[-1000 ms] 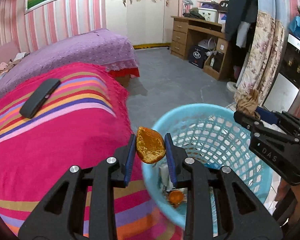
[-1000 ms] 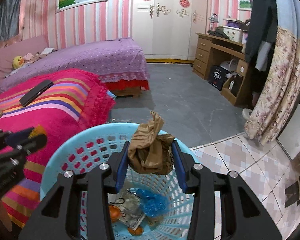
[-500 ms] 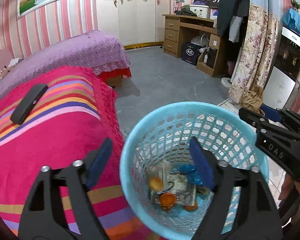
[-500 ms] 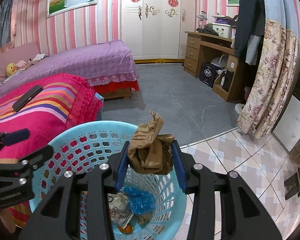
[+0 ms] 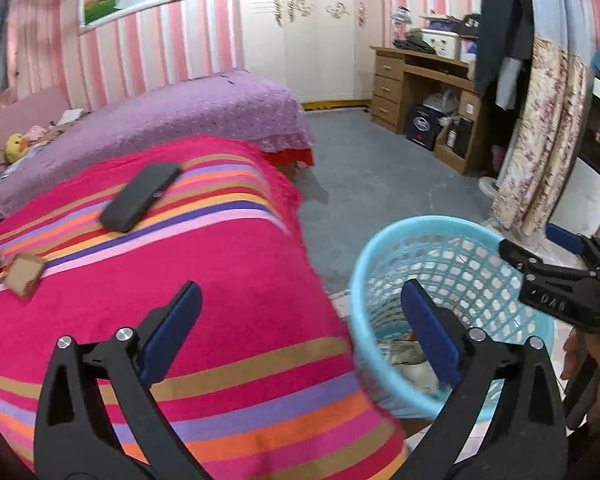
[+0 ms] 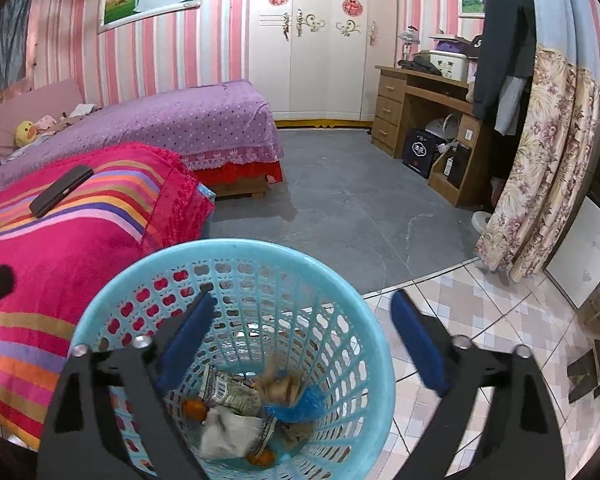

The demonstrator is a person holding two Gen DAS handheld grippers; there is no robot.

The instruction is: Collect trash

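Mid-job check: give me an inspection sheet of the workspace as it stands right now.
Surface: striped blanket on a bed, beside the basket; tiled floor under the basket.
Job's things: blue basket holds wrappers, a crumpled brown bag, blue plastic and orange scraps.
Clutter: black case and small cardboard box lie on the blanket.
Grippers: left gripper has just been opening, nothing between its jaws, over the blanket edge; right gripper has just been opening above the basket, empty.
Cables: nothing seen.
Surroundings: purple bed, wooden desk, floral curtain, white wardrobe.
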